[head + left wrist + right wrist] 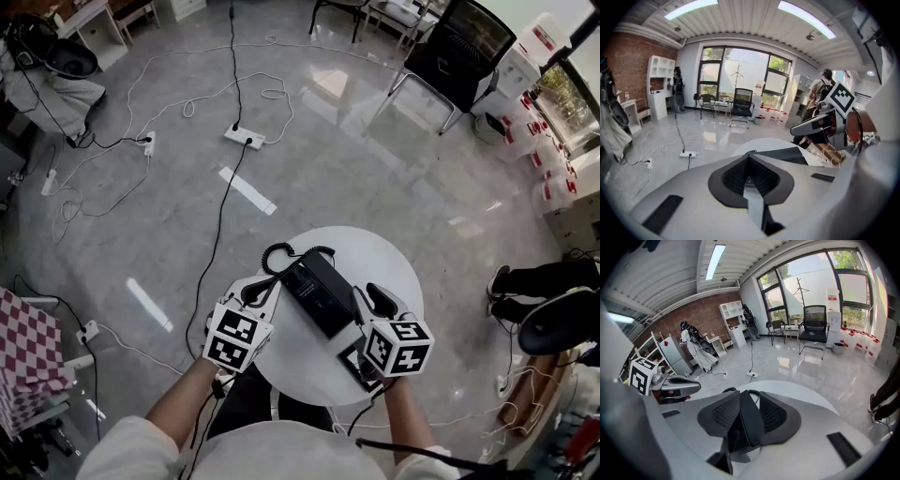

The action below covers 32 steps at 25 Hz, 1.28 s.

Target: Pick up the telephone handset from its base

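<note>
A black telephone handset lay on its base, centre of a round white surface. The left gripper had its jaws shut, empty. The right gripper held its jaws half open around a black edge (apparently the handset). An off-centre pinch could have dragged the base along.

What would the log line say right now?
phone: on table | left gripper: jaws shut, empty | right gripper: jaws open at phone

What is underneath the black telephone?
The black telephone rests on a round white table. The tabletop directly beneath it is covered, so nothing there can be checked.
</note>
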### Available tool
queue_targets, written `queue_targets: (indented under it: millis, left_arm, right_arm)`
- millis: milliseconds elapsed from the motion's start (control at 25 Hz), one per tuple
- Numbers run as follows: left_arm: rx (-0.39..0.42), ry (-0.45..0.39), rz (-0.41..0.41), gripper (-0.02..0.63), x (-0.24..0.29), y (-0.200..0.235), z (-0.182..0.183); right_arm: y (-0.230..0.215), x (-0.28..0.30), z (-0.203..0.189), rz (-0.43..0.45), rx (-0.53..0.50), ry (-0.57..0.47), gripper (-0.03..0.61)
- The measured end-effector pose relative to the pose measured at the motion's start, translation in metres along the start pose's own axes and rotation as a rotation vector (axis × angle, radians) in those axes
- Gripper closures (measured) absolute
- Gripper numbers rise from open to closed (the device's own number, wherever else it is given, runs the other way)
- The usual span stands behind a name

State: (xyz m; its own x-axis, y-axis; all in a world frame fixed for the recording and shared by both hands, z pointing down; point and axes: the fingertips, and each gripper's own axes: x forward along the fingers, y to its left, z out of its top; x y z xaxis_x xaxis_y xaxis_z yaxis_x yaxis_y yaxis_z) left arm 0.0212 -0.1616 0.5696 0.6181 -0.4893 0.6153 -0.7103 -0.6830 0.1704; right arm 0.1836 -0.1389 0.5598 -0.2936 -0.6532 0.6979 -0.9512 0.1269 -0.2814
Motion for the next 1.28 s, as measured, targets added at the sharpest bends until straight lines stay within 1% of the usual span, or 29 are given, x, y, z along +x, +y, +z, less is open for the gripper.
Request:
queue_targets:
  millis: [80, 160, 440, 560, 680, 800, 920, 1000, 1160, 1280]
  left_arm:
    - [0.062, 0.013, -0.040, 0.606, 0.012, -0.004, 0.007]
    - [0.083, 0.015, -0.069, 0.606, 0.024, -0.007, 0.013]
    - [0.069, 0.026, -0.135, 0.606, 0.055, -0.019, 0.018]
    - [0.064, 0.041, -0.145, 0.606, 0.063, -0.023, 0.013]
    - [0.060, 0.059, -0.148, 0.606, 0.066, -0.027, 0.008]
    - [0.046, 0.067, -0.147, 0.606, 0.067, -0.031, 0.003]
    - [0.026, 0.076, -0.140, 0.606, 0.066, -0.031, -0.005]
    - [0.002, 0.081, -0.131, 0.606, 0.064, -0.030, -0.011]
    - [-0.039, 0.084, -0.107, 0.606, 0.059, -0.023, -0.021]
    - [-0.057, 0.084, -0.091, 0.606, 0.056, -0.018, -0.026]
  right_arm:
    - [-0.002, 0.001, -0.006, -0.001, 0.022, 0.004, 0.433]
    - [-0.004, 0.003, -0.011, -0.002, 0.043, 0.005, 0.433]
    - [-0.014, 0.003, -0.018, -0.009, 0.117, -0.015, 0.433]
    - [-0.017, 0.005, -0.021, 0.008, 0.122, -0.005, 0.415]
    - [-0.019, 0.008, -0.022, 0.047, 0.094, 0.021, 0.396]
    - [-0.017, 0.013, -0.019, 0.112, 0.040, 0.059, 0.373]
    - [-0.009, 0.022, -0.020, 0.193, -0.031, 0.116, 0.349]
    - [-0.003, 0.029, -0.021, 0.238, -0.078, 0.158, 0.344]
    - [0.008, 0.044, -0.027, 0.300, -0.152, 0.236, 0.334]
    - [0.012, 0.052, -0.036, 0.342, -0.183, 0.300, 0.324]
